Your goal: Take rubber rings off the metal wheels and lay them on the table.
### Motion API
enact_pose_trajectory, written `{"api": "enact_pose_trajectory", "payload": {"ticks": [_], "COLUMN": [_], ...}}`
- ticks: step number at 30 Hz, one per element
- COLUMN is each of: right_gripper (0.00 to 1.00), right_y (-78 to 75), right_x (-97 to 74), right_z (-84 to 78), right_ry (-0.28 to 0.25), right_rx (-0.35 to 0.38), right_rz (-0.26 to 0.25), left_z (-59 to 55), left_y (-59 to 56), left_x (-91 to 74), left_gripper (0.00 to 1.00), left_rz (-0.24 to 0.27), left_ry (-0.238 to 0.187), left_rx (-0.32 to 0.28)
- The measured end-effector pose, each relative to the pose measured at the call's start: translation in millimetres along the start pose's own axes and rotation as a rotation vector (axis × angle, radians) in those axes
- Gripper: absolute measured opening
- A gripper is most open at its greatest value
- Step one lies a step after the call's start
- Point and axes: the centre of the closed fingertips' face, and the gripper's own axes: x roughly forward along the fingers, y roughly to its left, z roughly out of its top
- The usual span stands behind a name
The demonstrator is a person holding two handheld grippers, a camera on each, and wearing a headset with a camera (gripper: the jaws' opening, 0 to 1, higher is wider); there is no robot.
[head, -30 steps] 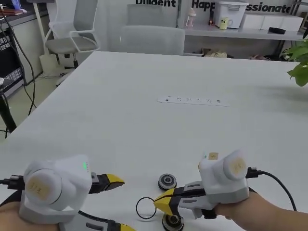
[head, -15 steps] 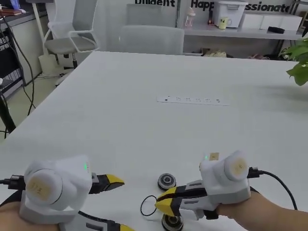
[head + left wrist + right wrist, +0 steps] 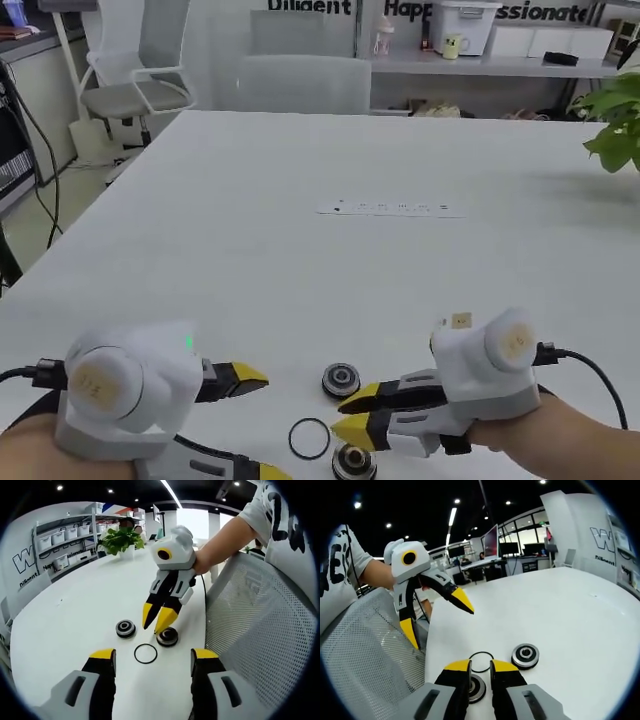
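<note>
Since the job ends with each ring flat on the table (image 3: 300, 270), the one loose rubber ring (image 3: 309, 438) lying there, thin and black and touching nothing, reads as a finished step. It sits just beside the near metal wheel (image 3: 353, 461) and near the far metal wheel (image 3: 341, 380), all three close together at the person's edge of the table. The right tool (image 3: 352, 415) hangs just above that spot, its yellow-tipped jaws parted by a narrow gap with nothing between them. That suits a tool with no load, placed to reach either wheel. The left tool (image 3: 257, 423) is held on the other side of the ring with its jaws spread wide and empty, aimed toward the wheels, probably ready to steady one while the other tool peels. Counted: two metal wheels, one free ring, two tools. Both wheels show a dark outer band, but I cannot tell from these views which of them, if either, carries rubber. By my judgement at least one ring is left to take off.
</note>
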Motion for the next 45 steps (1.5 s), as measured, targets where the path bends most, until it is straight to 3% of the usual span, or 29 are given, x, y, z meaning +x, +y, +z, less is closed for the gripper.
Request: {"api": "enact_pose_trajectory", "payload": {"ticks": [14, 21, 39, 45], "right_gripper": [0.17, 0.19, 0.2, 0.19], "right_y": [4.9, 9.2, 14.0, 12.7], "right_x": [-19.1, -23.4, -26.2, -24.7], "right_z": [-4.4, -10.2, -31.9, -38.9], "right_ry": [-0.013, -0.001, 0.066, 0.088], "right_rx": [-0.005, -0.018, -0.066, -0.076], "right_rz": [0.018, 0.031, 0.046, 0.044], "left_z": [15.4, 17.2, 14.9, 8.4], "left_y": [-1.9, -6.4, -23.3, -27.0], "left_x": [16.7, 25.4, 48.1, 55.0], "left_gripper": [0.49, 0.45, 0.32, 0.3], "left_rz": [-0.047, -0.074, -0.147, -0.166], "left_ry": [-0.012, -0.003, 0.027, 0.055], "left_rx": [0.016, 0.026, 0.019, 0.027]}}
